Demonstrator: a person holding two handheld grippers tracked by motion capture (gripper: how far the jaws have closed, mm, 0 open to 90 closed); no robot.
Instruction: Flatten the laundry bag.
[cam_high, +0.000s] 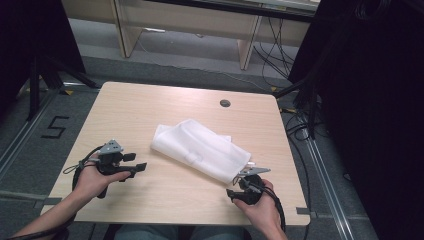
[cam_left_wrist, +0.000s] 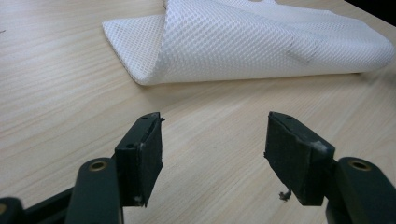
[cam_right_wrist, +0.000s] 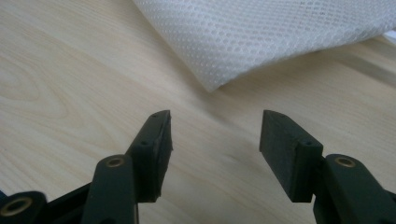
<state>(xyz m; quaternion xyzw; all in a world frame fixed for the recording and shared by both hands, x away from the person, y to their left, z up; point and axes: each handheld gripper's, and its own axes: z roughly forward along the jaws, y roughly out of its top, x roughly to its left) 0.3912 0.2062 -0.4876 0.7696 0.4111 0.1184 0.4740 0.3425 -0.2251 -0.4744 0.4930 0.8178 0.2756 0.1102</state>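
Observation:
A folded white mesh cloth (cam_high: 200, 148) lies in the middle of the light wooden table (cam_high: 150, 105). My left gripper (cam_high: 136, 162) rests low over the table's left side, pointing right toward the cloth (cam_left_wrist: 243, 42), open with nothing between its jaws (cam_left_wrist: 214, 154). My right gripper (cam_high: 239, 186) sits at the cloth's near right corner (cam_right_wrist: 261, 37), a short way short of it, also open and empty (cam_right_wrist: 215, 149). Bare hands hold both grippers.
A small round dark grommet (cam_high: 225, 103) is set in the table near its far edge. Beyond the table stand wooden furniture legs (cam_high: 247, 47) and loose cables (cam_high: 280, 55) on the floor. Dark curtains (cam_high: 380, 100) flank the right side.

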